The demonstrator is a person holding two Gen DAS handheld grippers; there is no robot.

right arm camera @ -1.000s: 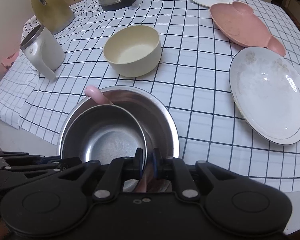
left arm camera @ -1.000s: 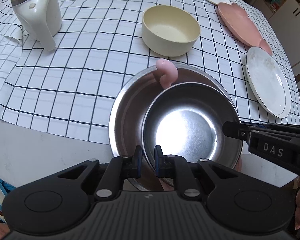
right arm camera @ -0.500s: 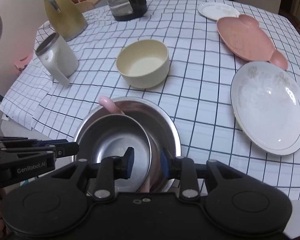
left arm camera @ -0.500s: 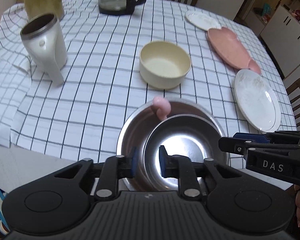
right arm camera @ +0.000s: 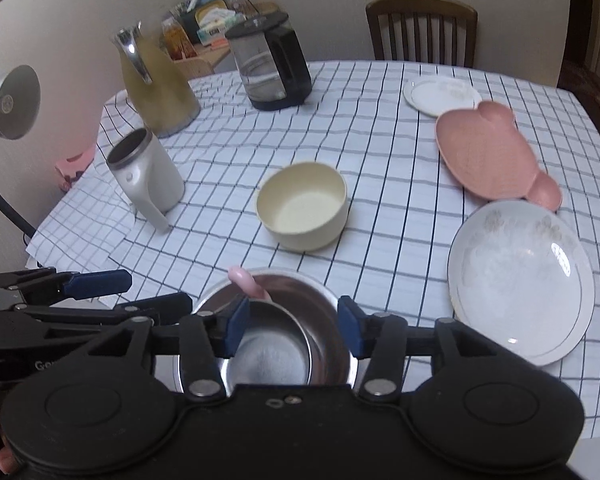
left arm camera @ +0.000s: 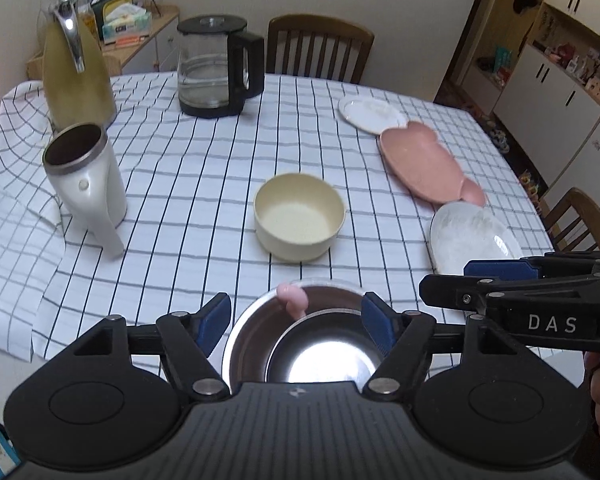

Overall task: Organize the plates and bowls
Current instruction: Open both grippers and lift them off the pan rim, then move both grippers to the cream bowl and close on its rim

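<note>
Below, at the tabletop's (left arm camera: 220, 184) near edge, a small steel bowl (left arm camera: 324, 356) sat mouth-up inside a larger steel bowl (left arm camera: 252, 328), off-centre toward its right; round, no long axis. Left tongs (left arm camera: 296, 322) and right tongs (right arm camera: 294, 326) both angled steeply down above them, jaws just opening, clear of the rims, gripping nothing. Cream bowl (right arm camera: 302, 204) stood beyond.

glass kettle (left arm camera: 216, 68) | yellow jug (left arm camera: 78, 80) | white mug (left arm camera: 86, 178) | checked tablecloth (left arm camera: 188, 184) | chair (left arm camera: 320, 48)

Open cloth (left arm camera: 204, 184) between mug (left arm camera: 85, 176) and cream bowl (left arm camera: 299, 216)
</note>
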